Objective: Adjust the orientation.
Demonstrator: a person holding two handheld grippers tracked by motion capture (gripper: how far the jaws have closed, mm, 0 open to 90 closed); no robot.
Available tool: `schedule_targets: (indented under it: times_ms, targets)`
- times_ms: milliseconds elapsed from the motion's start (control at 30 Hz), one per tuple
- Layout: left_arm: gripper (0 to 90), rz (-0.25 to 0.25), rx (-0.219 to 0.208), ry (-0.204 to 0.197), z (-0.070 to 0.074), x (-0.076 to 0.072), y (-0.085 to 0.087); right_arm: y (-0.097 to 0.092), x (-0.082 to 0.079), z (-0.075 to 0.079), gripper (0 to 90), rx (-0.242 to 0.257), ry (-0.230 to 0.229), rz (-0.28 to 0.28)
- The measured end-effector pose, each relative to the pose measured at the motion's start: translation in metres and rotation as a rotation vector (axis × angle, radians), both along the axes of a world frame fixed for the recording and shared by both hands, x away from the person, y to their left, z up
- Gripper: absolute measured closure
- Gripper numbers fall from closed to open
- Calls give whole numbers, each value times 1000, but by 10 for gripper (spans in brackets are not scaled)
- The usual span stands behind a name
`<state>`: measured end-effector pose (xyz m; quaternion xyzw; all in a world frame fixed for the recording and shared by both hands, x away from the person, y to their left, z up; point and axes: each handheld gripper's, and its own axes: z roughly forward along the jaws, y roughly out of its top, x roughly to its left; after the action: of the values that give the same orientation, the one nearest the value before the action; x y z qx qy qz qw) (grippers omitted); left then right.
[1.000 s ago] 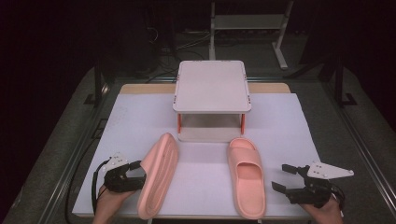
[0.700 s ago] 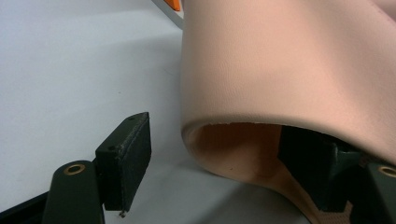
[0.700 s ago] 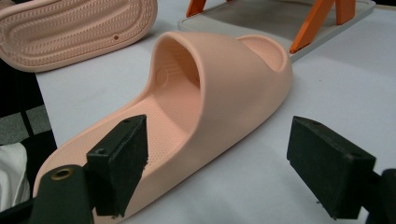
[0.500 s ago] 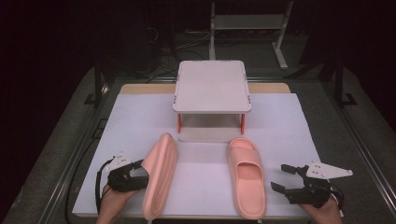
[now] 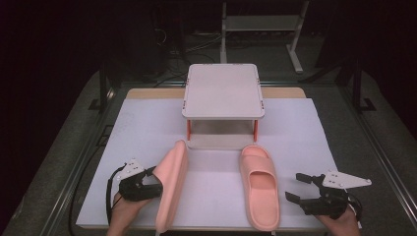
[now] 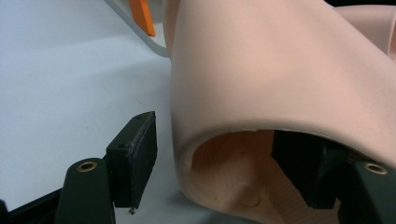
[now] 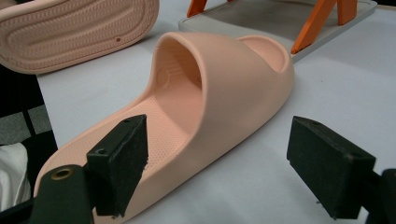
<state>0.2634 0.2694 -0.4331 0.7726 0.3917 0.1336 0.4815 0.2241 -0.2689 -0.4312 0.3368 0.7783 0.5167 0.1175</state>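
Small shelf stand [image 5: 223, 91]: pale grey flat top, orange legs [image 5: 255, 129], lower grey tray [image 5: 216, 142]; at 12 o'clock on the sheet. White sheet [image 5: 305, 132]: covers the table. Wooden table edge [image 5: 147, 93]: showing at 12 o'clock beyond the sheet. White metal frame [image 5: 260, 24]: on the dark floor, 12 o'clock, well apart.

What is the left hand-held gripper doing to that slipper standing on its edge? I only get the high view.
Observer: In the left gripper view, the left hand-held gripper has one jaw inside the strap of the left slipper and the other jaw outside it.
Operator: Is it squeezing?
Observer: Not yet. The jaws have just been closing, but the outside pad stands clear of the strap.
Operator: What's under that slipper?
Observer: The right gripper view shows its underside, covered in wavy ridges.
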Motion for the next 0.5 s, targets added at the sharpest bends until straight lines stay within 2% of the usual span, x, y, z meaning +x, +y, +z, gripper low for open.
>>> schedule_targets:
  times_ms: [267, 367, 500]
  targets:
    - [305, -8, -3, -14, 4, 5, -4, 3, -2, 3, 201, 8, -11, 2]
    - [300, -19, -3, -16, 6, 12, -11, 9, -3, 5, 200, 3, -19, 17]
    - [257, -12, -7, -15, 8, 19, -18, 13, -4, 6, 201, 4, -27, 28]
